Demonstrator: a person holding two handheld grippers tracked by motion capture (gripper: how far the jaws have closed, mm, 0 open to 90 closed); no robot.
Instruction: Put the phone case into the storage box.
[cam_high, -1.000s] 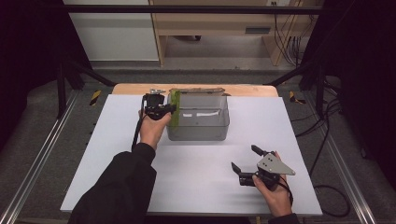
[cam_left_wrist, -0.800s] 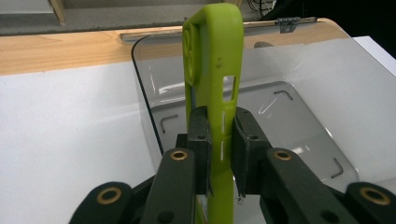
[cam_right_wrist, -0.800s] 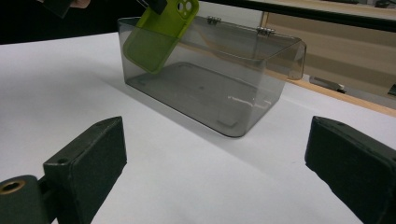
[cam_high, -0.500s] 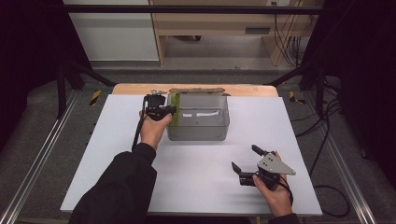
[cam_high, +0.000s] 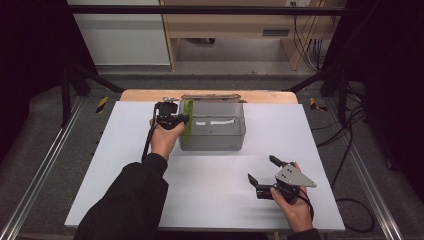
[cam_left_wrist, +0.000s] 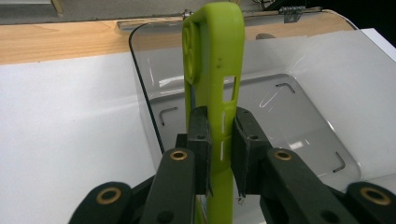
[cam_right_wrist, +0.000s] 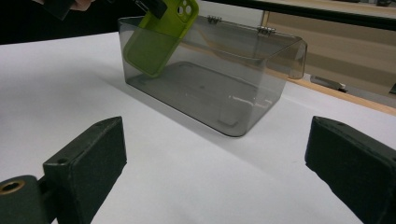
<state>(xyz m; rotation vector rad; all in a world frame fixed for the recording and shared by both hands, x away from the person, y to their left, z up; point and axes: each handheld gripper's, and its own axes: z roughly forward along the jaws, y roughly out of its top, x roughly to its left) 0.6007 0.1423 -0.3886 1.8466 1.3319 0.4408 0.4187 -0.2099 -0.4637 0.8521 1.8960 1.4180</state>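
Observation:
A lime-green phone case (cam_high: 187, 118) (cam_left_wrist: 215, 70) is pinched edge-on between the pads of my left gripper (cam_high: 180, 120) (cam_left_wrist: 219, 128), which is shut on it. The case hangs tilted at the left end of a clear grey plastic box (cam_high: 212, 142) (cam_right_wrist: 224, 70). In the right gripper view the case's (cam_right_wrist: 156, 39) lower part shows through the box wall, inside the box. My right gripper (cam_high: 261, 168) (cam_right_wrist: 215, 154) rests low over the table at the front right, jaws wide open with nothing between them, pointing toward the box.
The box stands at the back middle of a white table sheet (cam_high: 215, 185), its hinged lid (cam_right_wrist: 280, 44) folded back over a wooden strip (cam_high: 145, 95). Metal rails (cam_high: 45, 165) run along both sides of the table. Cables (cam_high: 345, 150) trail at the right.

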